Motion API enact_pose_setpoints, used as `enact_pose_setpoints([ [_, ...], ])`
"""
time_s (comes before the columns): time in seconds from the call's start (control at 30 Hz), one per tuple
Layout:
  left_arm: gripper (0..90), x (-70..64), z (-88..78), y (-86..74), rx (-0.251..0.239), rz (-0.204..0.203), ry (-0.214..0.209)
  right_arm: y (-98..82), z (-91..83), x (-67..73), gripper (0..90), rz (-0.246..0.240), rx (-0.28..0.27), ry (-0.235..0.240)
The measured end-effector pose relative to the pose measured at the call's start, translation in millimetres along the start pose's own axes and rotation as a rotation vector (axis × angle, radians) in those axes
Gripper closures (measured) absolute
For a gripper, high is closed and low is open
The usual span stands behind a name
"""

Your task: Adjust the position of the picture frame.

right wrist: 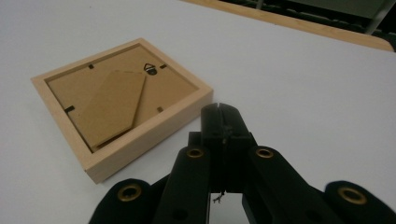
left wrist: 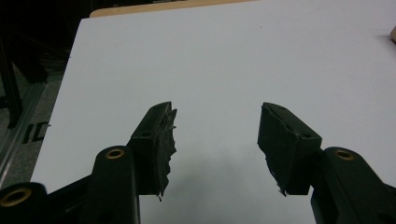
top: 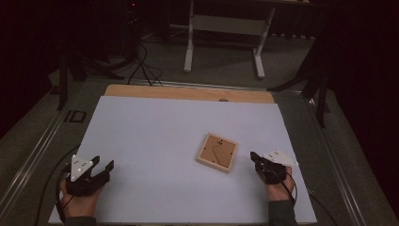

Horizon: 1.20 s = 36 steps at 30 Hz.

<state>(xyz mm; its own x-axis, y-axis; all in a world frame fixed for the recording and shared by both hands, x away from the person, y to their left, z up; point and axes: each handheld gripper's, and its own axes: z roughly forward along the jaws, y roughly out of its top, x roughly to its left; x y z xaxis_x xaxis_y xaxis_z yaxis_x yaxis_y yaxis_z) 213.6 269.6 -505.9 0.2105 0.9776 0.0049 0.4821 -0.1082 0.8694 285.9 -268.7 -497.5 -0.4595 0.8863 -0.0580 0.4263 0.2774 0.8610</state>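
Observation:
A small wooden picture frame lies face down on the white table top, its brown backing board and folded stand facing up. In the right gripper view the picture frame sits just left of and beyond my right gripper, whose jaws are pressed together with nothing between them. From above, my right gripper rests a short way right of the frame, apart from it. My left gripper lies near the table's front left, jaws spread. In its own view the left gripper stands open over bare white surface.
A wooden strip runs along the table's far edge. Metal rails border the table's sides. Beyond the table stand a white desk frame and cables on the floor. A frame corner peeks in at the left gripper view's right edge.

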Motion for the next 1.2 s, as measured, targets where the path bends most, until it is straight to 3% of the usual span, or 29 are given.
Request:
enact_pose_setpoints([
  [0.27, 45.5, -2.9, 1.2, 0.9, 0.000, 0.015, 0.003, -0.6, 4.7, 8.2, 90.0, -0.032, 0.023, 0.024],
  [1.2, 45.4, -1.3, -1.9, 1.0, -0.021, 0.005, 0.011, 0.4, 21.8, 23.7, 90.0, -0.058, 0.088, 0.084],
])
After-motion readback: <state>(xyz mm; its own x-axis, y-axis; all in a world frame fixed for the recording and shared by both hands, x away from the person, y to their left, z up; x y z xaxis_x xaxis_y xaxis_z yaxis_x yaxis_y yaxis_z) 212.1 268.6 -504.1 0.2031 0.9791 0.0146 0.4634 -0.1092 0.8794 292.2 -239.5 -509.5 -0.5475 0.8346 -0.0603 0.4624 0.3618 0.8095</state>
